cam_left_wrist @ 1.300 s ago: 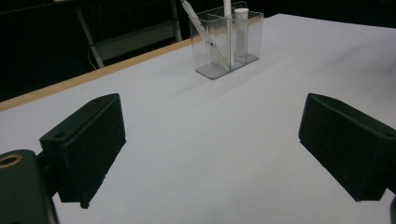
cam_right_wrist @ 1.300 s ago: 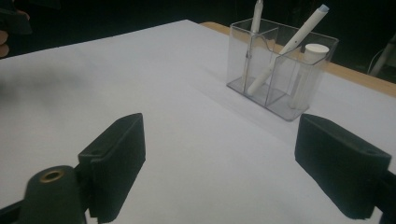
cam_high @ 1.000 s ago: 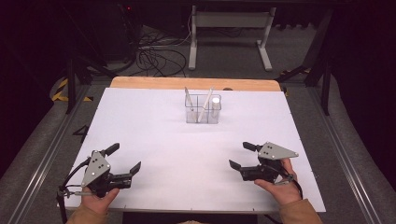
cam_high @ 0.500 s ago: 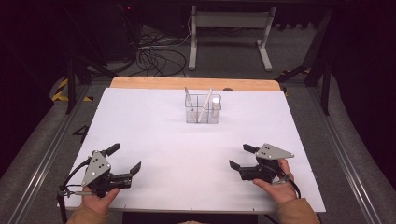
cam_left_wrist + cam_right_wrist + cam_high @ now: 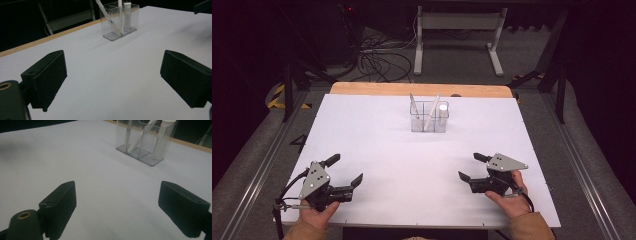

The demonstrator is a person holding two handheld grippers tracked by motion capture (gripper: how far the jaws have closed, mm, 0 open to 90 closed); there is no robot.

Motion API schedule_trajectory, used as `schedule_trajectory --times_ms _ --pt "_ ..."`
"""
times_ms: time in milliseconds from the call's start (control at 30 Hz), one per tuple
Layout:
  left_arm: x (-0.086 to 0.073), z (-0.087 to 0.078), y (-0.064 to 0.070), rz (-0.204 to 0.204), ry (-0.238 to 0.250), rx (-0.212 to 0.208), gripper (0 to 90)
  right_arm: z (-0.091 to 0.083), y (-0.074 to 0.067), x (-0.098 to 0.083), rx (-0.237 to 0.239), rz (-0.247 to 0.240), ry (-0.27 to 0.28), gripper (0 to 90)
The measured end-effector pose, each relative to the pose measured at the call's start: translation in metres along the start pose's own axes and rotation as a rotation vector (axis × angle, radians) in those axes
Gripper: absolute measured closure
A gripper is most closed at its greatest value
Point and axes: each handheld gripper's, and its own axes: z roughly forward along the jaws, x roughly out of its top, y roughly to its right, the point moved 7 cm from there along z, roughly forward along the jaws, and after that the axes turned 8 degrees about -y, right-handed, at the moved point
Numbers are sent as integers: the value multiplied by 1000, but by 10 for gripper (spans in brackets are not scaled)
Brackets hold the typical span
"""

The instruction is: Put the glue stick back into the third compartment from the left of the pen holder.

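- Left hand-held gripper (image 5: 346, 170) resting at near-left corner of table (image 5: 377, 140), gripped from below by left hand (image 5: 314, 216); jaws standing wide apart, holding nothing.
- Right hand-held gripper (image 5: 469, 166) sitting at near right of table, held by right hand (image 5: 507, 200); jaws likewise spread wide, empty, pointing left and slightly far.
- Grey three-cornered plate (image 5: 507, 162) lying on top of right hand-held gripper; a matching one topping the left.
- Clear divided container (image 5: 429, 118) standing upright at far centre of table, well apart from both grippers, just near the bare wooden strip (image 5: 422, 90) along the far edge.
- White sticks (image 5: 431, 114) leaning tilted inside container, crossing over the dividers; exact compartments not telling apart from high view.
- White capped tube (image 5: 442, 114) standing upright in right-hand compartment of container.
- Left gripper view: container (image 5: 119, 20) showing far ahead between the two black jaws, bare white surface between.
- Right gripper view: container (image 5: 146, 141) lying ahead and right of centre, one stick (image 5: 141, 137) slanting inside, tube (image 5: 162, 140) upright at its right end.
- Cables (image 5: 377, 60) lying tangled on floor beyond table.
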Motion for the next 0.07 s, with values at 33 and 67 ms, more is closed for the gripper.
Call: schedule_trajectory --times_ms 33,67 --pt "0 0 0 -1 0 -1 75 0 0 0 -3 -3 2 149" --pt "0 1 0 0 -1 -1 75 0 0 0 -5 -4 4 148"
